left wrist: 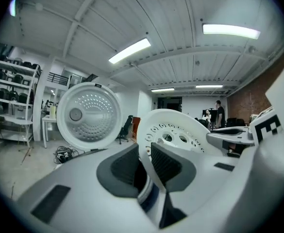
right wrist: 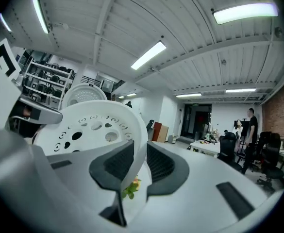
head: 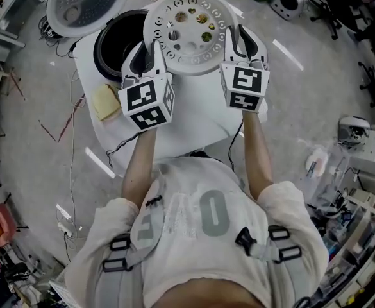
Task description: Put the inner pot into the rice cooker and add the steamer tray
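Holding steamer tray [head: 190, 34]: left gripper [head: 154, 45] clamps its 9 o'clock rim, right gripper [head: 234, 36] 3 o'clock. Keep level, carry to rice cooker [head: 113, 43] at 10 o'clock.

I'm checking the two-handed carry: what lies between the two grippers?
The steamer tray, its rim clamped on opposite sides by the left gripper and the right gripper; the head view shows it.

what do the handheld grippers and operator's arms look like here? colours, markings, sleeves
Left gripper and right gripper: smooth white shells, two curved jaws each, lined with dark grey ribbed pads. Each carries a white cube with black square markers. No cables visible on them. Short white sleeves, grey harness straps, bare forearms.
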`<state>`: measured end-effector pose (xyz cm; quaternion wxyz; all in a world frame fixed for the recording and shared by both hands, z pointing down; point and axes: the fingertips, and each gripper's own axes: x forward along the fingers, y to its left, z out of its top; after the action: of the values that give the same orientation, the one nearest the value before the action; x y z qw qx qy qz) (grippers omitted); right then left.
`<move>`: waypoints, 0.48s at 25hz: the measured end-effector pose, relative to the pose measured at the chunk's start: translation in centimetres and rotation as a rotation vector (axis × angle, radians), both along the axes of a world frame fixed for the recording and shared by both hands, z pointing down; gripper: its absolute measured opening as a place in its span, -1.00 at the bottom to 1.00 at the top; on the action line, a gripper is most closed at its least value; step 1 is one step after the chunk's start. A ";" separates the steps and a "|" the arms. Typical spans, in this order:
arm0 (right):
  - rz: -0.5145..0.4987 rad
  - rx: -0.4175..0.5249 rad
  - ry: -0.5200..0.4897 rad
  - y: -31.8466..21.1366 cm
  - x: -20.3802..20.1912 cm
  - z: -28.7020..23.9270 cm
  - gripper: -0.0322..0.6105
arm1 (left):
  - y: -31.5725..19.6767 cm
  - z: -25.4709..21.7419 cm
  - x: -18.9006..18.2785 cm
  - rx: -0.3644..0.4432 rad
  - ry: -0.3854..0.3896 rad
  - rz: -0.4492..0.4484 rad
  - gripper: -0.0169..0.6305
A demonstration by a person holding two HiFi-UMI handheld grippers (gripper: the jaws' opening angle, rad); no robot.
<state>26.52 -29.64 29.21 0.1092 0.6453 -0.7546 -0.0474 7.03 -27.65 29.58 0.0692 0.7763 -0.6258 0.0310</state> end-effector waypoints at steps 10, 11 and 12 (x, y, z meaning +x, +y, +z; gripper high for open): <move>-0.171 0.015 -0.041 -5.6 -11.4 -2.7 -0.59 | -3.1 -3.8 -11.0 0.050 -0.059 -0.174 -0.68; -0.184 0.003 -0.046 -5.9 -12.4 -2.4 -0.59 | -3.2 -3.7 -11.9 0.046 -0.066 -0.185 -0.68; -0.195 -0.008 -0.049 -6.1 -13.2 -2.0 -0.59 | -3.2 -3.6 -12.7 0.040 -0.074 -0.194 -0.68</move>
<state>13.27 -35.76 27.19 0.0884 0.5694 -0.8163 -0.0390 -5.64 -30.89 25.95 0.0332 0.7116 -0.7006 0.0400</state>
